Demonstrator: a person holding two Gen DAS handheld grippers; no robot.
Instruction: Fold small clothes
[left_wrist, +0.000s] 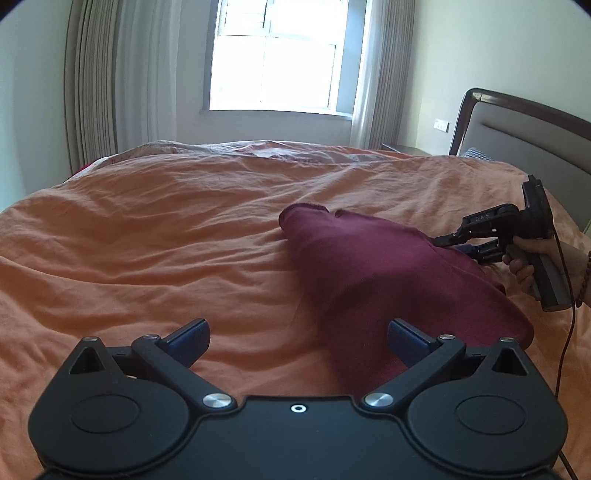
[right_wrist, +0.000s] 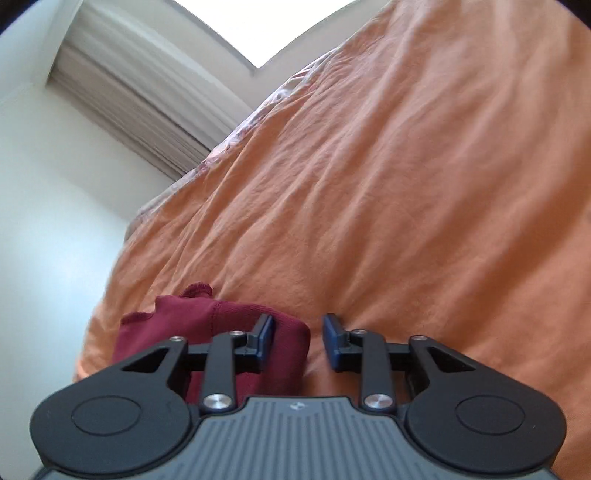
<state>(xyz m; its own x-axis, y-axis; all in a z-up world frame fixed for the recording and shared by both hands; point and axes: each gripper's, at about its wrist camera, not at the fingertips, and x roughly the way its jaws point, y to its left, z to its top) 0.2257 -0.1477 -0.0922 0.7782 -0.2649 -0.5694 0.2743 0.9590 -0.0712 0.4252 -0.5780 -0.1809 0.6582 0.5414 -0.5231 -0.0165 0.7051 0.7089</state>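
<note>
While soft maroon knit garment (left_wrist: 373, 269) lies rumpled on wrinkled orange bedsheet (left_wrist: 166, 229), left gripper (left_wrist: 298, 338) spread wide; right gripper (right_wrist: 298, 338) parted, empty.

The small garment (left_wrist: 373, 266) is dark red. The bedsheet (left_wrist: 166, 229) is plain orange. The left gripper (left_wrist: 297, 341) is black with blue pads (left_wrist: 188, 338). The curtains (left_wrist: 110, 74) are grey-beige with long stripes of folds. The headboard (left_wrist: 524, 136) is grey with a dark brown rim.

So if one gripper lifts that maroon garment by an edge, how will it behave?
The maroon garment would probably droop limply, since it lies in soft folds. It looks thin, so likely light. Pushed, it may bunch rather than slide on the wrinkled orange bedspread.
</note>
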